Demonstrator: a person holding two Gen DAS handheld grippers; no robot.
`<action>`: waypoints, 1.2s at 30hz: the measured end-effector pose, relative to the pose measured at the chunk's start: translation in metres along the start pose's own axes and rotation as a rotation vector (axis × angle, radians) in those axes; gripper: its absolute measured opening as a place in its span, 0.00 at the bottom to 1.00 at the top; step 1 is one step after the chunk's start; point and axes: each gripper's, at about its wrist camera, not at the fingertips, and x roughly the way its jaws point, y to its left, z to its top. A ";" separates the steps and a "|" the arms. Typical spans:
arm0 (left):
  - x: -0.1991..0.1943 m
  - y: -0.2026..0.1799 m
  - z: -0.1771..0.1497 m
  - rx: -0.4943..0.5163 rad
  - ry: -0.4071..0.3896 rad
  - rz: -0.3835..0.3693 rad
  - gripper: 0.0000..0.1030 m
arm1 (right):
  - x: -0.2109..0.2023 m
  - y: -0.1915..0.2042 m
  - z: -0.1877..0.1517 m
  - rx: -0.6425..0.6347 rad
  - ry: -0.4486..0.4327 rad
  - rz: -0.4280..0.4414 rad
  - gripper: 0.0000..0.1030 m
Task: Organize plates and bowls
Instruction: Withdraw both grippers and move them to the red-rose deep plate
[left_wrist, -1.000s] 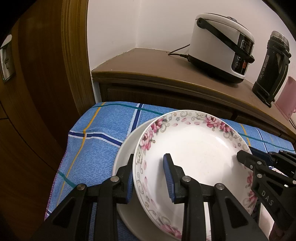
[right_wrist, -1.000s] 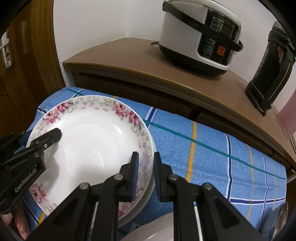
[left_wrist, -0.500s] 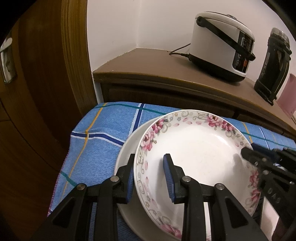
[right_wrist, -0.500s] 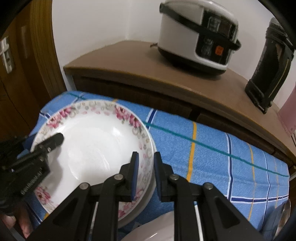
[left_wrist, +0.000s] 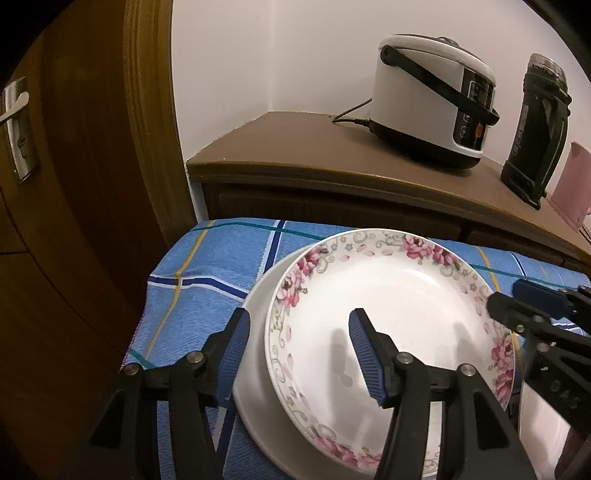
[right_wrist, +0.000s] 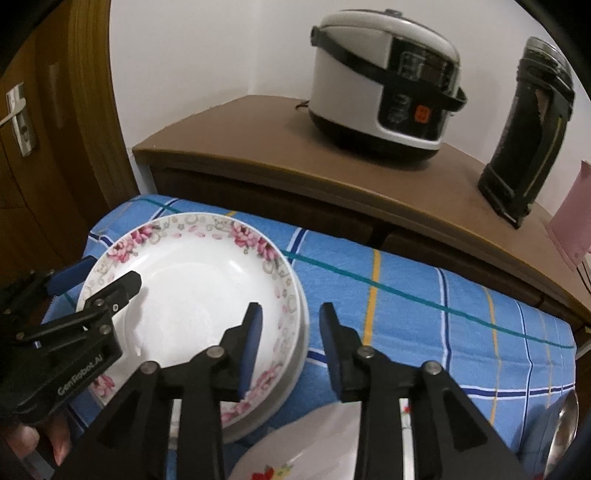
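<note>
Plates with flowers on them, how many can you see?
2. One floral plate sits on a plain white plate; another flowered plate peeks in at the bottom edge. More may be hidden.

left gripper (left_wrist: 297, 334): jaws spread wide, blue-padded fingers (left_wrist: 364, 350) level, pointing forward, empty | right gripper (right_wrist: 290, 328): jaws parted wide, fingers (right_wrist: 328, 332) level, empty | both side by side, tips angled toward each other
</note>
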 end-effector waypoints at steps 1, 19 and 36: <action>-0.001 0.001 0.000 -0.002 -0.003 0.001 0.57 | -0.003 -0.002 -0.001 0.006 -0.005 -0.004 0.36; -0.016 -0.005 -0.003 0.016 -0.068 0.029 0.57 | -0.093 -0.055 -0.076 0.189 -0.173 -0.085 0.51; -0.088 -0.073 -0.046 0.068 -0.064 -0.196 0.57 | -0.090 -0.100 -0.124 0.277 -0.080 -0.190 0.51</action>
